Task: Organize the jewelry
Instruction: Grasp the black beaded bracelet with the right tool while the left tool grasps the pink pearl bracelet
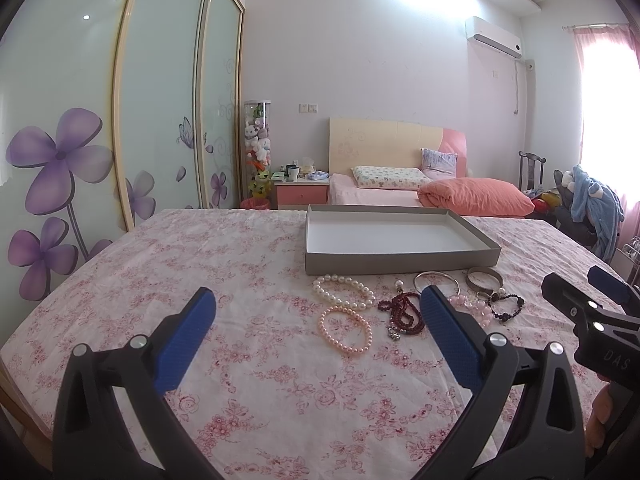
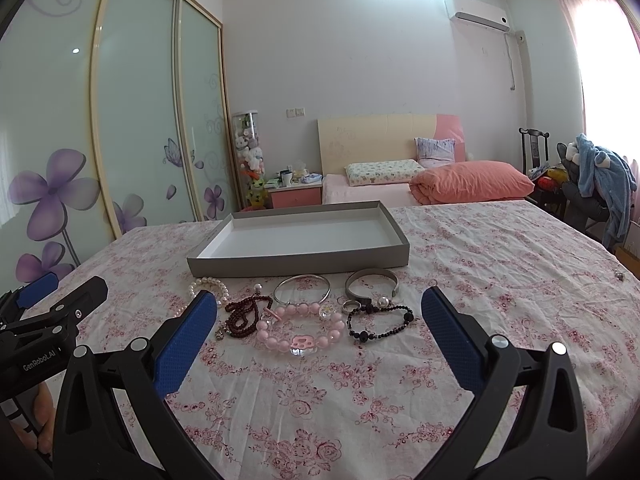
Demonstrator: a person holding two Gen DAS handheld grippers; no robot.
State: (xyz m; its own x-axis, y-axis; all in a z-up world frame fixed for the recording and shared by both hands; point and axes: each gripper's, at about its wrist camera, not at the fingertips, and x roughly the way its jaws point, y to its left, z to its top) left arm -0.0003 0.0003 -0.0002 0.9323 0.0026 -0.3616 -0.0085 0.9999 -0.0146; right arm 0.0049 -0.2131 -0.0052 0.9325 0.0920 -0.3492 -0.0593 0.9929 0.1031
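The left gripper (image 1: 316, 304) is held with its blue-padded jaws spread wide, nothing between them; the right gripper (image 2: 320, 304) is likewise spread wide and grips nothing; both are held above the near part of a table covered by a pink floral cloth (image 2: 500, 264); a shallow grey cardboard box with a white inside (image 2: 298, 258) is set farther back; just in front of it, the jewelry is laid in a loose row: a white pearl bracelet (image 1: 344, 290), a pale pink pearl bracelet (image 1: 346, 330), a dark red bead string (image 2: 244, 314), a thin silver bangle (image 2: 302, 289), a wide grey metal cuff (image 2: 372, 282), a chunky pink bead bracelet (image 2: 298, 330) and a black bead bracelet (image 2: 380, 324).
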